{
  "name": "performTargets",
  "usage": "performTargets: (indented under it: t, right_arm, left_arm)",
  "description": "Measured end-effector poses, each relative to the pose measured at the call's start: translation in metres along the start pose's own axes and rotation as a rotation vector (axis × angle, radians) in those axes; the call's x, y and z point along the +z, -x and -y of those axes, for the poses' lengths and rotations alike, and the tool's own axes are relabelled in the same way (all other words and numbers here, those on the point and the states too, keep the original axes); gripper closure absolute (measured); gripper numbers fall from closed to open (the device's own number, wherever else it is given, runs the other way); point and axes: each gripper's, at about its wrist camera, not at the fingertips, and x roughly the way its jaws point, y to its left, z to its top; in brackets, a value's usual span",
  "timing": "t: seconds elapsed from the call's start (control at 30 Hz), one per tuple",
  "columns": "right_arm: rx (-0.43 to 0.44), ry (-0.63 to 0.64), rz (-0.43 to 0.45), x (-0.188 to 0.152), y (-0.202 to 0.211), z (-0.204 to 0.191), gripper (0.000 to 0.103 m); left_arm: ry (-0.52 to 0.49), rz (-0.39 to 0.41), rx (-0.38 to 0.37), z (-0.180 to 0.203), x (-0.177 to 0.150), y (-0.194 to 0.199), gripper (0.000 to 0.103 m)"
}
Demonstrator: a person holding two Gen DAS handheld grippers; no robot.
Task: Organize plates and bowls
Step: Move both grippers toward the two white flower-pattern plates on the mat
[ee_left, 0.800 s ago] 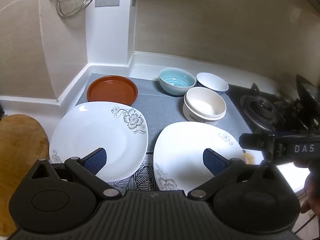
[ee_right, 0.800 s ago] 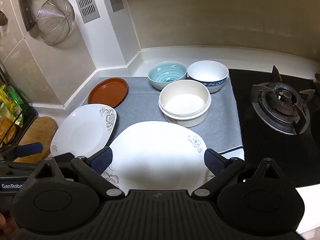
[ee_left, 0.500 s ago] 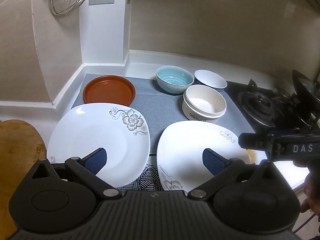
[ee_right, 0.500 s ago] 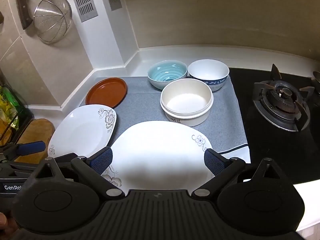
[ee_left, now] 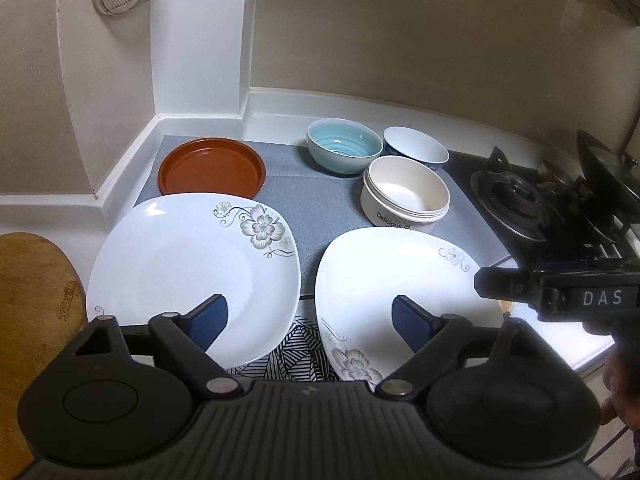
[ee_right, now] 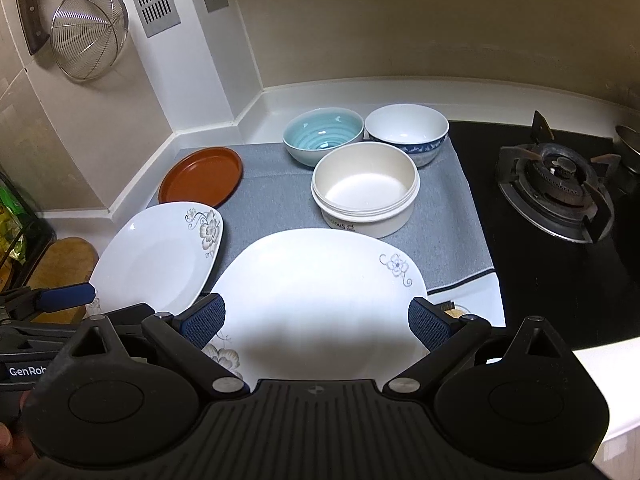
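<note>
Two grippers [ee_left: 308, 316] [ee_right: 316, 318], jaws apart, empty, above two white plates [ee_left: 180, 264] [ee_right: 320, 292]; three bowls [ee_right: 366, 188] behind

The kitchen is dim and warm-toned, lit from overhead. The glossy white square plate with the grey flower [ee_right: 320, 300] carries a soft dark shadow across its near half in the right wrist view (cast by the black two-finger tool above it). A small glare spot sits on the other white floral plate [ee_left: 192, 276] near its far left rim. Both fisheye views bend the beige walls hard at the edges. The black gas hob [ee_right: 560, 216] is murky; everything else is fairly sharp.
</note>
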Motion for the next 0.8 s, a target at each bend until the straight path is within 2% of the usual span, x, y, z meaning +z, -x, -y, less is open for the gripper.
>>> performTargets:
  t: [0.07, 0.5, 0.8]
  right_arm:
    - [0.000, 0.013, 0.029, -0.002, 0.001, -0.002, 0.005]
    - [-0.003, -0.018, 0.038, -0.010, -0.005, -0.021, 0.005]
    - [-0.048, -0.002, 0.053, -0.007, -0.003, -0.019, 0.006]
  left_arm:
    - [0.002, -0.001, 0.000, -0.003, -0.001, 0.001, 0.016]
    - [-0.023, -0.018, -0.021, -0.019, -0.009, 0.010, 0.037]
    - [0.000, -0.017, -0.034, -0.022, -0.009, 0.006, 0.038]
